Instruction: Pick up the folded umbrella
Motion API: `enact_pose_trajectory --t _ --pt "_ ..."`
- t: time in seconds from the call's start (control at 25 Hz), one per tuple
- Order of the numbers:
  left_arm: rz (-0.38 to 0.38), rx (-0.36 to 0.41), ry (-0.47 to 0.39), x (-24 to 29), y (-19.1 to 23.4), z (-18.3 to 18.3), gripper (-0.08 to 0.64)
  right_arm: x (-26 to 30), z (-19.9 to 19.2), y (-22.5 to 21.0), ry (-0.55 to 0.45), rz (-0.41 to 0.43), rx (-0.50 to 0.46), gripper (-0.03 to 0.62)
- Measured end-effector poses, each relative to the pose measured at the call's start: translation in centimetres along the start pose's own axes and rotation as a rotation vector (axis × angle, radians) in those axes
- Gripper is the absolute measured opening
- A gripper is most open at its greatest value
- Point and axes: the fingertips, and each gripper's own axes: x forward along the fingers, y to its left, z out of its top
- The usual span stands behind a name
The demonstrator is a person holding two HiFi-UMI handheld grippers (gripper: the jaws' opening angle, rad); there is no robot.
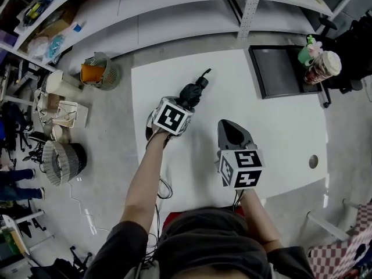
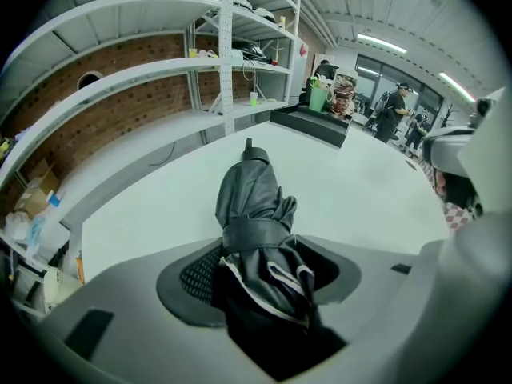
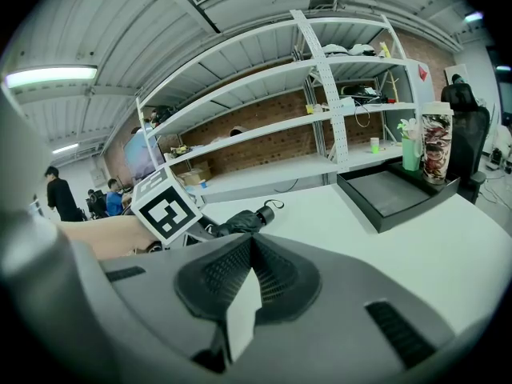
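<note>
The folded black umbrella (image 1: 194, 92) lies on the white table (image 1: 279, 132), its handle and loop pointing to the far side. My left gripper (image 1: 185, 102) reaches steeply down over its near end. In the left gripper view the strapped fabric bundle of the umbrella (image 2: 252, 206) lies between the two jaws of the left gripper (image 2: 258, 272), which stand wide on either side of it; I see no firm pinch. My right gripper (image 1: 232, 128) hovers to the right of the umbrella, apart from it, jaws together and empty. From the right gripper view the right gripper (image 3: 252, 250) looks past its shut jaws at the umbrella (image 3: 240, 222).
A black tray (image 1: 279, 71) sits at the table's far right, with a patterned cup (image 1: 322, 67) and a green cup (image 1: 306, 54) beside it. White shelves (image 1: 174, 4) run behind the table. A basket (image 1: 100, 71) and clutter stand on the floor to the left.
</note>
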Motion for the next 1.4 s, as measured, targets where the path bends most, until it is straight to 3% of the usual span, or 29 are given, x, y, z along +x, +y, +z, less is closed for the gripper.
enact_pose_trajectory --t 0.4,0.8,1.08,1.4 --pt "0.084 0.117 -0.022 -0.8 -1.1 -0.2 0.235 -2.1 -0.4 0.0 -0.013 -0.032 -0.007 0.018" --pt "0.054 0.152 -0.097 -2.5 -5.4 1.2 0.232 -5.3 -0.7 -0.7 -0.045 -0.083 0.0 0.018" --pt "0.047 0.188 -0.215 -5.6 -8.2 2.6 0.232 -7.5 -0.4 0.1 -0.09 -0.109 -0.001 0.018" --pt "0.033 0.159 -0.357 -11.0 -10.7 4.1 0.232 -10.5 1.3 1.6 -0.169 -0.13 -0.031 0.018"
